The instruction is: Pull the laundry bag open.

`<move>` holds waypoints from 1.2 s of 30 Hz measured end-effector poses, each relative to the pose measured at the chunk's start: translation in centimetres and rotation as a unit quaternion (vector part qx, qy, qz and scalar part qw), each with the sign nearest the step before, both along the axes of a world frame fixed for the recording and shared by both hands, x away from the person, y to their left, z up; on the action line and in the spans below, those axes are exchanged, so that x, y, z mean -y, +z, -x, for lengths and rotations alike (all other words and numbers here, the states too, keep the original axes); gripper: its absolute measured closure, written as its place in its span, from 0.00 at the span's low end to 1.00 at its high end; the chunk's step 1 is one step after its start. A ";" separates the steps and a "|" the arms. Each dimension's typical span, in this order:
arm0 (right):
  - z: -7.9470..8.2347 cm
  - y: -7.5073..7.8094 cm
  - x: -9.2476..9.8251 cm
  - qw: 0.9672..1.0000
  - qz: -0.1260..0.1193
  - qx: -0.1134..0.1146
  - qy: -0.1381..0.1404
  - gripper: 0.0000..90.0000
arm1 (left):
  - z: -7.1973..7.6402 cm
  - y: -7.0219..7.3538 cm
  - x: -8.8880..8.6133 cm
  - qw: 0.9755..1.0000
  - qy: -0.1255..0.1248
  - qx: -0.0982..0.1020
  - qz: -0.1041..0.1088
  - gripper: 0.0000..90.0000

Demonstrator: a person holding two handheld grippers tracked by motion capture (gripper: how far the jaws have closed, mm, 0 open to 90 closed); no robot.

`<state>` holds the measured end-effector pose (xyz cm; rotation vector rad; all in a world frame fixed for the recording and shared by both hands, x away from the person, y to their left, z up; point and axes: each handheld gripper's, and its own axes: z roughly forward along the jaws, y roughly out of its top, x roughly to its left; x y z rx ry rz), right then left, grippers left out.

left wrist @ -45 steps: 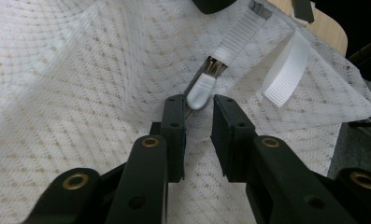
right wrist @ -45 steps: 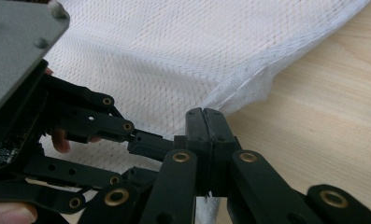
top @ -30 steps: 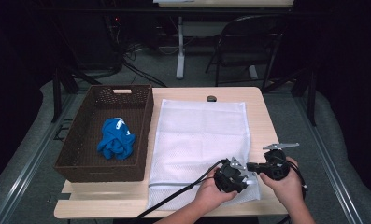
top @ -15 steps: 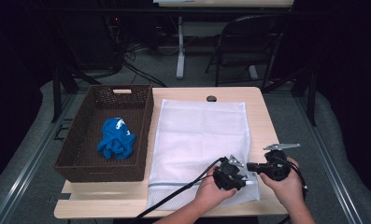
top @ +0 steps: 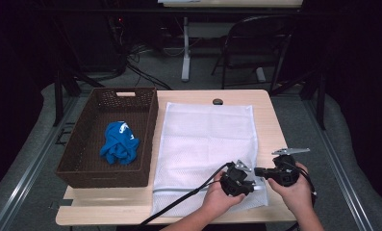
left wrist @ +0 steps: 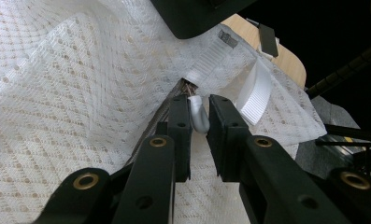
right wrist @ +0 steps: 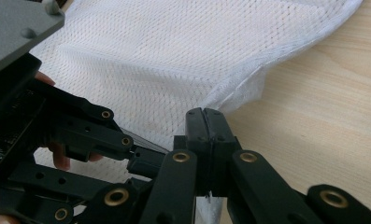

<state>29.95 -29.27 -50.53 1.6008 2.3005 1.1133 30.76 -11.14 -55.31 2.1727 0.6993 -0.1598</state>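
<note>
A white mesh laundry bag (top: 203,139) lies flat on the wooden table (top: 270,120). At its near right corner both grippers meet. In the left gripper view, my left gripper (left wrist: 199,114) has the silver zipper pull (left wrist: 198,116) between its pads; its jaws have just been closing and a narrow gap remains. From the high view that gripper (top: 252,184) points right. My right gripper (right wrist: 204,122) is shut on the bag's edge (right wrist: 230,100), and in the high view it (top: 259,171) points left at the same corner. A white ribbon loop (left wrist: 255,91) hangs beside the zipper.
A brown woven basket (top: 107,180) stands left of the bag and holds a crumpled blue cloth (top: 119,143). A small black round thing (top: 218,101) sits at the table's far edge. A dark chair (top: 256,43) and another table's legs stand beyond.
</note>
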 end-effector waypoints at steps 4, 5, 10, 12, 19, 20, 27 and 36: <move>0.0 0.1 0.0 1.000 0.001 0.005 0.000 1.00 | 0.0 0.1 0.0 1.000 0.008 0.003 -0.001 0.93; 0.1 0.1 0.0 1.000 0.000 0.003 0.000 1.00 | -0.1 0.2 -0.1 1.000 0.007 0.002 0.001 0.94; 0.1 0.1 0.3 1.000 -0.002 0.003 -0.004 1.00 | 0.0 0.4 -0.3 1.000 0.004 0.009 -0.003 0.95; 0.1 0.0 0.4 1.000 -0.003 0.007 -0.006 1.00 | 0.0 0.4 -0.4 1.000 0.004 0.010 -0.001 0.96; 0.1 -0.1 0.5 1.000 -0.001 0.006 -0.004 0.99 | 0.0 0.4 -0.4 1.000 0.006 0.008 -0.002 0.96; 0.1 -0.1 0.5 1.000 -0.001 0.009 -0.002 0.97 | 0.0 0.4 -0.4 1.000 0.007 0.009 -0.003 0.96; 0.3 0.2 0.9 1.000 0.002 0.016 -0.005 0.84 | 0.1 0.5 -0.5 1.000 0.008 0.012 -0.001 0.96; 0.8 -0.2 1.3 1.000 -0.004 0.014 -0.003 0.73 | 0.0 0.6 -0.8 1.000 0.012 0.012 0.001 0.96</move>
